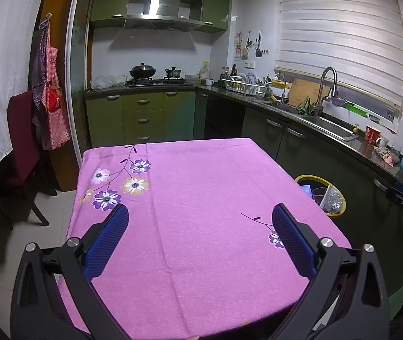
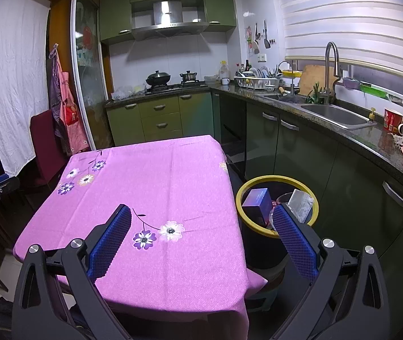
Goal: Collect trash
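From the left wrist, the left gripper (image 1: 200, 212) hung over the table (image 1: 201, 255), its fingers (image 1: 107, 240) spread wide and holding nothing. The pink cloth showed only printed flowers; no trash lay on it. Off the table's right edge stood the bin (image 1: 340, 198), yellow-rimmed, with a box (image 1: 305, 190), a cup (image 1: 319, 194) and a crumpled bag (image 1: 333, 199) inside.

From the right wrist, the right gripper (image 2: 201, 212) straddled the table's right edge, fingers (image 2: 110, 240) released and empty, the right one near the bin (image 2: 239, 198). The box (image 2: 255, 201) and bag (image 2: 302, 202) sat high, close to the rim. The task looked nearly or fully done.

The risk, as I judged it: the load sat high and loose, so a stray swing of the right gripper could catch the rim, tip the bin and spill the trash onto the floor.
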Demonstrator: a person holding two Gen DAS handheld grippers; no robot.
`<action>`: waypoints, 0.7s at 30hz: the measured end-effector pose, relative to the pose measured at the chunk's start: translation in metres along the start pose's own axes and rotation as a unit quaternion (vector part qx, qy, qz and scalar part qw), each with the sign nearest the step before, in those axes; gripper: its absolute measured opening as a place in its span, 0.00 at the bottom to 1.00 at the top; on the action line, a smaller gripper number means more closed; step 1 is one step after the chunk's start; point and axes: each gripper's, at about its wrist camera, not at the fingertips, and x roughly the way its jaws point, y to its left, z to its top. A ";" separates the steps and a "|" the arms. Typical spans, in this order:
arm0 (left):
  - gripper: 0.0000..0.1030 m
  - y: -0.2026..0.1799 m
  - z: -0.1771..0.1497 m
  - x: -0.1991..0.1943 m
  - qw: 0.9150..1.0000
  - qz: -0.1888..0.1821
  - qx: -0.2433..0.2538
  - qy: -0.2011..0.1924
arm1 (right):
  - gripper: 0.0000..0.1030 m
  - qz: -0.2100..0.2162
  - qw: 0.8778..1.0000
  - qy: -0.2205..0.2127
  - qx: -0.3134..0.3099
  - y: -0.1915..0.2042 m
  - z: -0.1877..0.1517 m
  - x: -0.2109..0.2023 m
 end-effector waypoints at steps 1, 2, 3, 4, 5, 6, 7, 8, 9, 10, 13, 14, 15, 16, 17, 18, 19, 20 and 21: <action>0.94 0.000 0.000 0.000 1.000 -0.001 0.000 0.000 | 0.96 0.000 1.000 0.000 0.000 0.000 0.000 0.001; 0.94 0.000 0.000 0.000 1.000 -0.002 0.000 0.001 | 0.96 0.000 1.000 0.001 0.000 0.000 0.000 0.000; 0.94 0.000 0.000 0.000 1.000 -0.003 0.000 0.001 | 0.96 0.000 1.000 0.001 0.001 0.000 -0.001 0.001; 0.94 0.000 0.000 0.000 1.000 -0.004 0.001 0.002 | 0.96 0.000 1.000 0.002 0.001 0.000 -0.001 0.001; 0.94 0.000 0.000 0.000 1.000 -0.004 0.001 0.002 | 0.96 0.000 1.000 0.002 0.001 0.000 -0.002 0.002; 0.94 0.000 0.000 0.000 1.000 -0.004 0.002 0.003 | 0.96 0.000 1.000 0.003 0.001 0.000 -0.002 0.003; 0.94 -0.001 0.000 0.001 1.000 -0.004 0.003 0.003 | 0.96 0.000 1.000 0.003 0.001 0.000 -0.003 0.003; 0.94 -0.001 0.000 0.001 1.000 -0.004 0.004 0.003 | 0.96 0.000 1.000 0.003 0.001 0.000 -0.003 0.003; 0.94 -0.001 0.000 0.001 1.000 -0.004 0.004 0.003 | 0.96 0.000 1.000 0.003 0.001 0.000 -0.003 0.003; 0.94 -0.001 0.000 0.001 1.000 -0.005 0.004 0.004 | 0.96 0.000 1.000 0.003 0.001 0.000 -0.003 0.004; 0.94 -0.001 0.000 0.001 1.000 -0.005 0.004 0.004 | 0.96 -0.001 1.000 0.003 0.002 0.000 -0.004 0.004; 0.94 -0.001 0.000 0.002 1.000 -0.005 0.005 0.005 | 0.96 -0.001 1.000 0.003 0.002 0.000 -0.004 0.004; 0.94 -0.001 0.000 0.002 1.000 -0.006 0.005 0.005 | 0.96 -0.001 1.000 0.003 0.002 0.000 -0.003 0.003; 0.94 -0.001 0.000 0.001 1.000 -0.006 0.004 0.004 | 0.96 -0.001 1.000 0.003 0.002 0.000 -0.003 0.004; 0.94 -0.002 0.000 0.002 1.000 -0.006 0.005 0.005 | 0.96 -0.001 1.000 0.003 0.003 0.000 -0.003 0.004; 0.94 -0.002 0.000 0.002 1.000 -0.006 0.005 0.005 | 0.96 -0.001 1.000 0.004 0.003 0.001 -0.003 0.005; 0.94 -0.002 0.000 0.003 1.000 -0.007 0.005 0.005 | 0.96 -0.001 1.000 0.004 0.003 0.001 -0.004 0.006; 0.94 -0.002 0.000 0.003 1.000 -0.007 0.005 0.005 | 0.96 -0.001 1.000 0.004 0.003 0.001 -0.004 0.006; 0.94 -0.002 0.000 0.003 1.000 -0.007 0.005 0.005 | 0.96 -0.001 1.000 0.005 0.003 0.002 -0.004 0.006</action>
